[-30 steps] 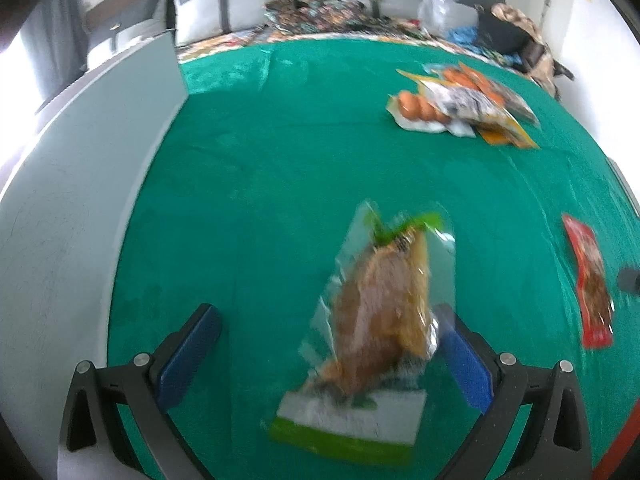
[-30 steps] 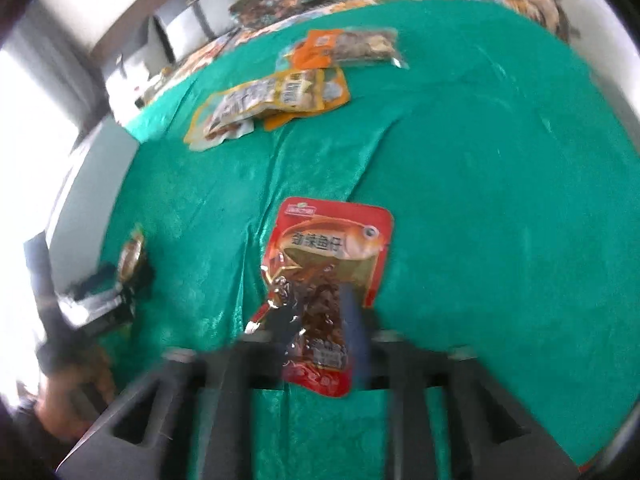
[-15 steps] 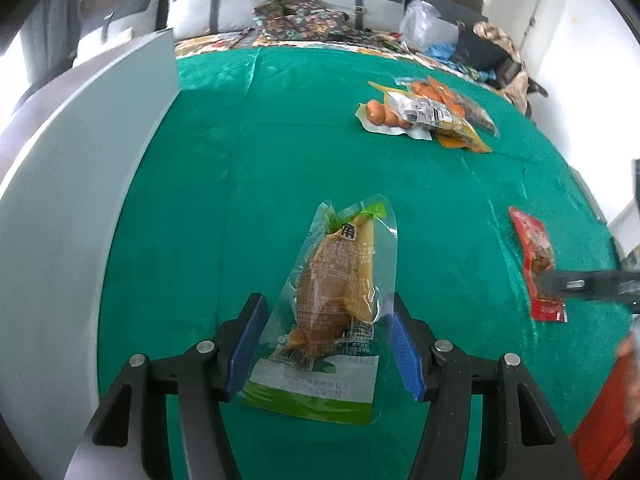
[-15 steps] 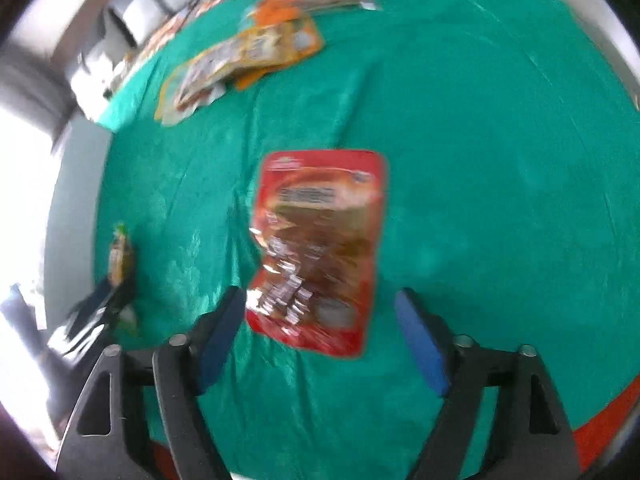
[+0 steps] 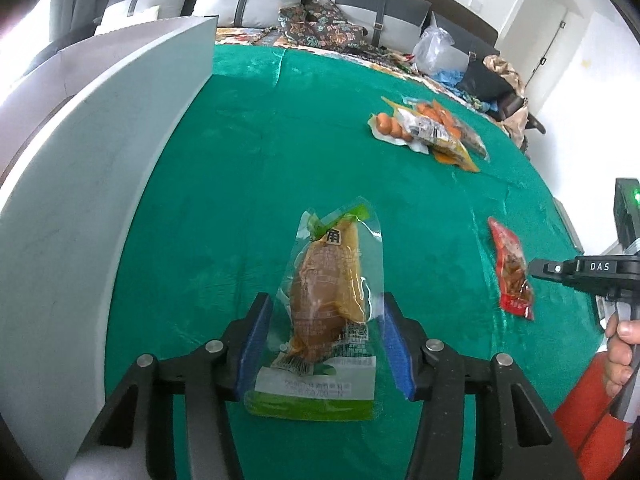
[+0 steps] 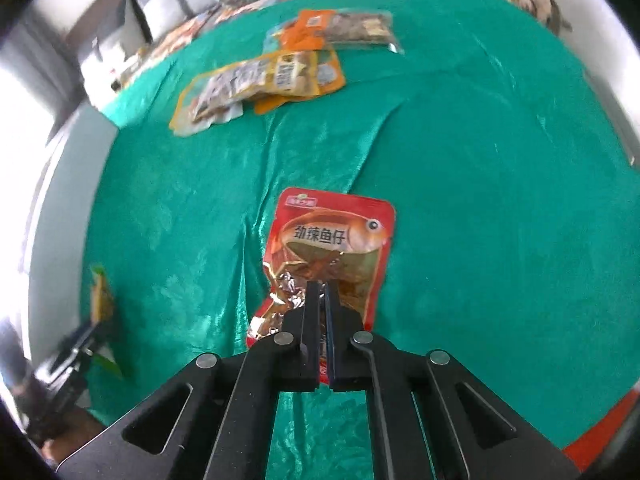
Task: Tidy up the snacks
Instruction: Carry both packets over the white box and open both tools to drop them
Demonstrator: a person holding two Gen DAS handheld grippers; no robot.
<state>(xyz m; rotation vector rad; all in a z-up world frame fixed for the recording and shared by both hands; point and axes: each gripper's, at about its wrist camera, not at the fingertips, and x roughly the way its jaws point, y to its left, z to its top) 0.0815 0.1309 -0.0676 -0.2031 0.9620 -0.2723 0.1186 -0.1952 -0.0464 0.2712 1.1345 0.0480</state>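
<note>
A clear packet with a brown and yellow snack and green trim sits between the blue pads of my left gripper. Its jaws are closing, and the pads press the packet's plastic edges. The right wrist view shows this packet small at the left. A red fish-snack packet lies on the green cloth. My right gripper is shut on its crumpled near edge. In the left wrist view the red packet lies at the right, with the right gripper at its side.
A pile of orange and yellow snack packets lies at the far side of the cloth. A tall white panel runs along the table's left. A person's hand holds the right gripper. Sofa cushions and bags sit beyond the table.
The left jaws came in from wide apart onto the clear packet's edges. The right jaws spread wide around the red packet, then shut on its near edge.
</note>
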